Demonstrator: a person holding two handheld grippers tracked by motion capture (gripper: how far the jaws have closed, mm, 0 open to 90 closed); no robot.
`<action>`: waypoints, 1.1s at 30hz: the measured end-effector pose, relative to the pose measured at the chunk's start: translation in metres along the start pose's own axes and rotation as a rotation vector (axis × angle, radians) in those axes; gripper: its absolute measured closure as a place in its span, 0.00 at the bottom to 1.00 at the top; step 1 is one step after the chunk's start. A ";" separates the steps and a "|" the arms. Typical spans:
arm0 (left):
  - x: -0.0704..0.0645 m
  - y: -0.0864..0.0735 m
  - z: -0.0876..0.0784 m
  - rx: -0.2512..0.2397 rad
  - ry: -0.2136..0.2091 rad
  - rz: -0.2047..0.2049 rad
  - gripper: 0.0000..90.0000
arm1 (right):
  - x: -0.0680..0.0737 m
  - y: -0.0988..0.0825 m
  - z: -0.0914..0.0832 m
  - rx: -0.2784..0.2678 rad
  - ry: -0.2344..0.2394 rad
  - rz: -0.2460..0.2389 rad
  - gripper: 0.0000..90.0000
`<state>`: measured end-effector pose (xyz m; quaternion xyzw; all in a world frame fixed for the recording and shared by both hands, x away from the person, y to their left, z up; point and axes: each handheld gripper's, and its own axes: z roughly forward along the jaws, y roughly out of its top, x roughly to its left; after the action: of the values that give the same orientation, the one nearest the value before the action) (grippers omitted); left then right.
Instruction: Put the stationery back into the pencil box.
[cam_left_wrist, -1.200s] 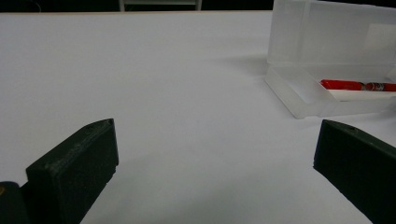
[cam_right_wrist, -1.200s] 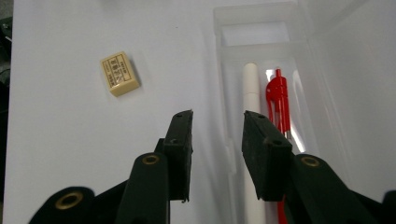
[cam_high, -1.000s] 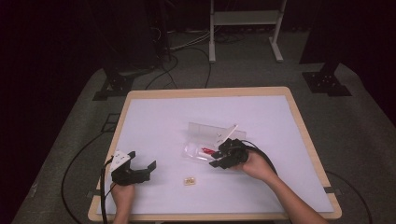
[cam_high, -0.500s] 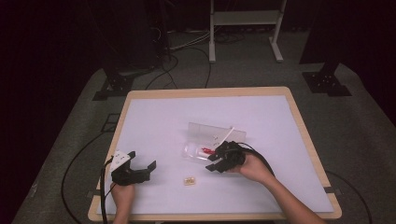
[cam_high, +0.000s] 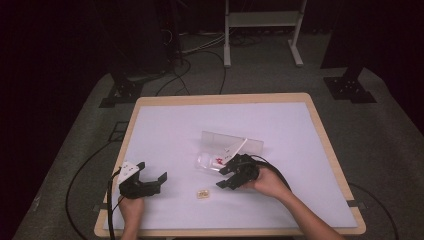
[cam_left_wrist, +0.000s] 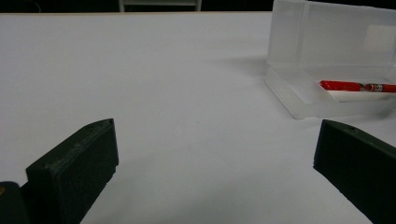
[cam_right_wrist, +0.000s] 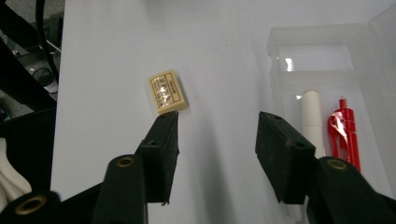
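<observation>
The right gripper (cam_right_wrist: 217, 128), jaws just opening and empty, should straddle the small cream rectangular eraser (cam_right_wrist: 168, 92) at upper left squarely, probably bound for the clear plastic pencil case (cam_right_wrist: 322, 46); the left gripper (cam_left_wrist: 215, 154) gapes idle.

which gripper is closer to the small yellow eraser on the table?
Right. The right gripper sits just right of the eraser, jaws open and empty, having just been opening. The left gripper rests farther off at the table's left edge.
</observation>
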<state>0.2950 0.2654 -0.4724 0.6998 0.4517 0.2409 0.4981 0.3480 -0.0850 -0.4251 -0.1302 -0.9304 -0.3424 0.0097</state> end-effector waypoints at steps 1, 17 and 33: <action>0.000 0.000 0.000 0.000 -0.001 0.000 0.00 | 0.000 0.000 0.001 0.000 0.006 -0.001 0.51; 0.000 0.000 0.000 -0.003 -0.001 -0.004 0.00 | 0.009 0.006 0.011 0.001 0.055 -0.010 0.42; 0.001 0.000 0.000 -0.003 -0.004 -0.004 0.00 | 0.020 0.015 0.031 0.027 0.089 -0.056 0.43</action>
<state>0.2952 0.2659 -0.4723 0.6988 0.4515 0.2392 0.5007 0.3345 -0.0491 -0.4373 -0.0887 -0.9370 -0.3352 0.0434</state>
